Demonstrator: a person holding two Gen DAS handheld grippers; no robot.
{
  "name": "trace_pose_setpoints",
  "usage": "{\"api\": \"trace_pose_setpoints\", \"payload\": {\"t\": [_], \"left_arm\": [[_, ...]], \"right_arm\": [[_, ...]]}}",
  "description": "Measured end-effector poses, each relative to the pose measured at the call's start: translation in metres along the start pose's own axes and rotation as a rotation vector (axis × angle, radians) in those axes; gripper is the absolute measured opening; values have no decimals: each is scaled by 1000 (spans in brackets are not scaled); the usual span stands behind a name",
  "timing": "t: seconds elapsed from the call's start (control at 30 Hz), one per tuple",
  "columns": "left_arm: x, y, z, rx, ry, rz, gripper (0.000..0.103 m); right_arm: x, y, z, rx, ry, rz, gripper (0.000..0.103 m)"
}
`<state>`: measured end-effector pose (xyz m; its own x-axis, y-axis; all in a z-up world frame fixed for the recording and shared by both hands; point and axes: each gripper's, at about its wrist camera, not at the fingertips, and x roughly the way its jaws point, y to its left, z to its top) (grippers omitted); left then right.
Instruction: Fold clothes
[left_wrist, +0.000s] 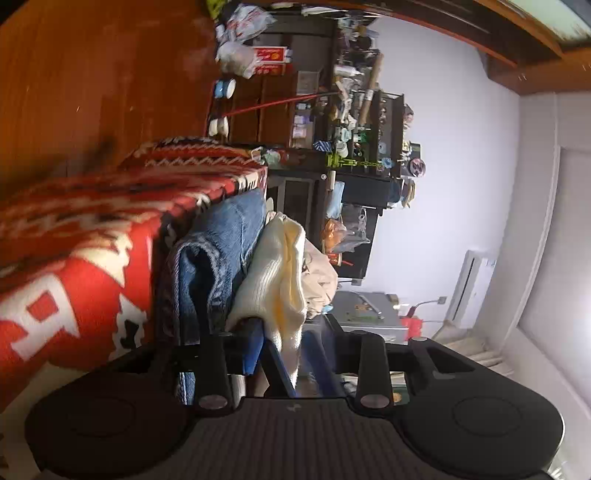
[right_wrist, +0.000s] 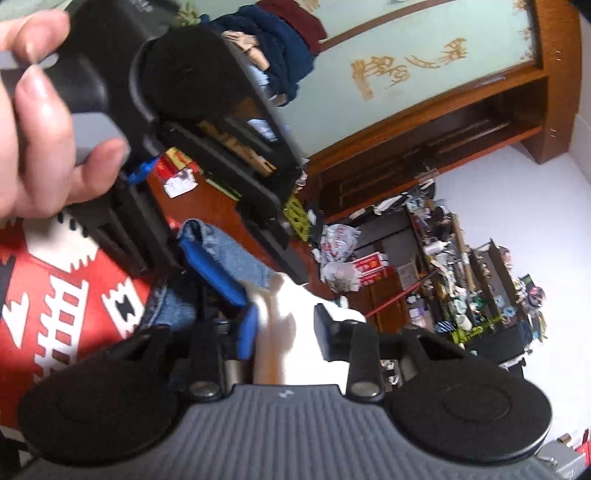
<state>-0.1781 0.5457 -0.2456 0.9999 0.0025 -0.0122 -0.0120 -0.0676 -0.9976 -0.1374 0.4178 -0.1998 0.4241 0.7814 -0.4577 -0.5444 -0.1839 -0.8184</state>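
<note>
Cluttered shelves (left_wrist: 354, 122) stood far off — both grippers, left gripper (left_wrist: 280, 354) and right gripper (right_wrist: 286, 328), pinched the cream garment (left_wrist: 273, 273), jeans (left_wrist: 218, 236) lying just left.

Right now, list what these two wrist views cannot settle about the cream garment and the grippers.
- Cream garment: left wrist view shows a bunched part; its lower end is hidden behind the gripper body.
- Cream garment in the right wrist view: motion-blurred between the right gripper fingers, so pad contact is unclear.
- Left gripper: cloth covers its fingertips.
- Jeans: mostly hidden behind the cream garment.
</note>
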Motion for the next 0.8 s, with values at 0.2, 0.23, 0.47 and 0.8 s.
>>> {"api": "trace_pose_setpoints", "payload": {"t": [0.2,0.23,0.47,0.8], "left_arm": [[1,6,2,14,-12,-15,13],[2,6,2,19,-10,-23,13],[4,2,2,63,-4,-30,13],[0,-13,-5,212,-27,49,11]], "right_arm": [[2,2,6,31,10,36,15],[2,-2,6,49,5,58,15],[-5,-56,-3,272,-1,177,16],[-1,-46,-6,207,11,177,13]]}}
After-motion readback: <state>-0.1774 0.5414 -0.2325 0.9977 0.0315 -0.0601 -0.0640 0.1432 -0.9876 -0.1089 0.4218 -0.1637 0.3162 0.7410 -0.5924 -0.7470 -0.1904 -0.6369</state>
